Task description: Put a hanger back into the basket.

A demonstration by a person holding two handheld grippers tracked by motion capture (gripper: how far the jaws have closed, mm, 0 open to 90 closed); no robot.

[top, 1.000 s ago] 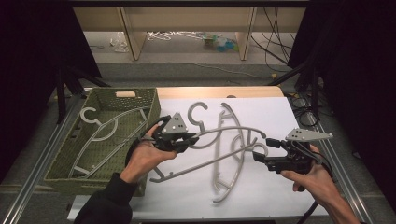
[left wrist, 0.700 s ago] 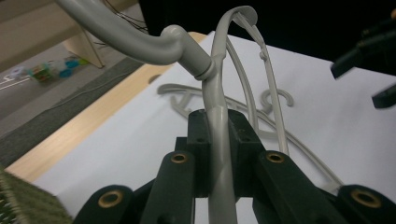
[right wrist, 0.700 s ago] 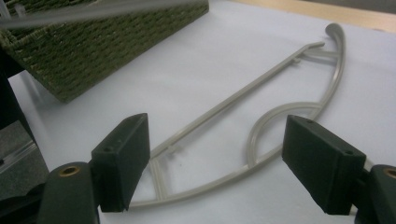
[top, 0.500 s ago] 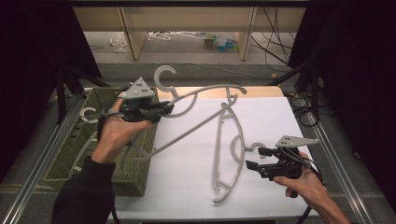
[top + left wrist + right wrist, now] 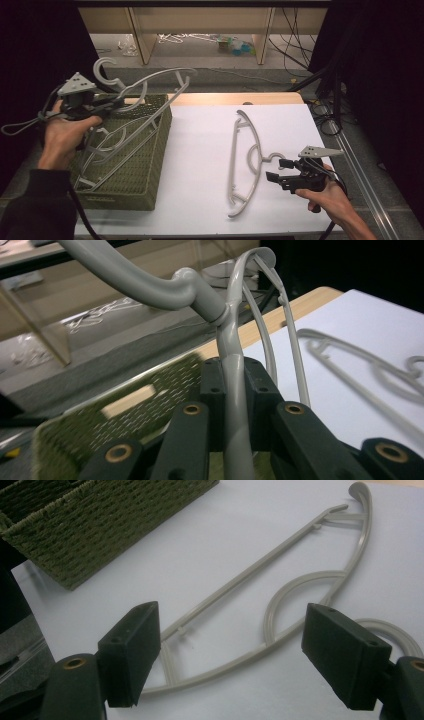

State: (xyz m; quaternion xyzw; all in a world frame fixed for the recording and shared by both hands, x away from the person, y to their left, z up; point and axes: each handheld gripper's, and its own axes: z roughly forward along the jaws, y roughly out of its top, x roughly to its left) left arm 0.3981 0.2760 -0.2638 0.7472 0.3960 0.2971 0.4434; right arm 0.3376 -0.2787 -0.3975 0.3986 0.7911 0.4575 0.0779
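- Above the green woven basket [image 5: 150,150], in the high view, my left gripper [image 5: 107,106] holds a grey hanger [image 5: 150,80] up in the air, its hook rising just behind the gripper and its shoulders reaching toward the basket's far right corner.
- More grey hangers [image 5: 100,150] lie inside the basket, beneath the raised one.
- Right of the basket, on the white table sheet [image 5: 200,165], a second hanger [image 5: 247,155] lies flat, well apart from the basket wall.
- My right gripper [image 5: 277,170] sits low, just beside that flat hanger's hook, on the side away from the basket, jaws spread.
- From the left gripper view, I see the jaws clamped tight on the raised hanger's neck [image 5: 232,390], with the basket rim [image 5: 150,395] below and behind.
- The flat hanger [image 5: 350,375] lies on the sheet, off to the right of the basket.
- From the right gripper view, my jaws stand wide apart with nothing pressed between them; the flat hanger [image 5: 280,610] lies on the sheet beyond them.
- A corner of the basket [image 5: 100,525] sits farther off, at upper left, clear of that hanger.
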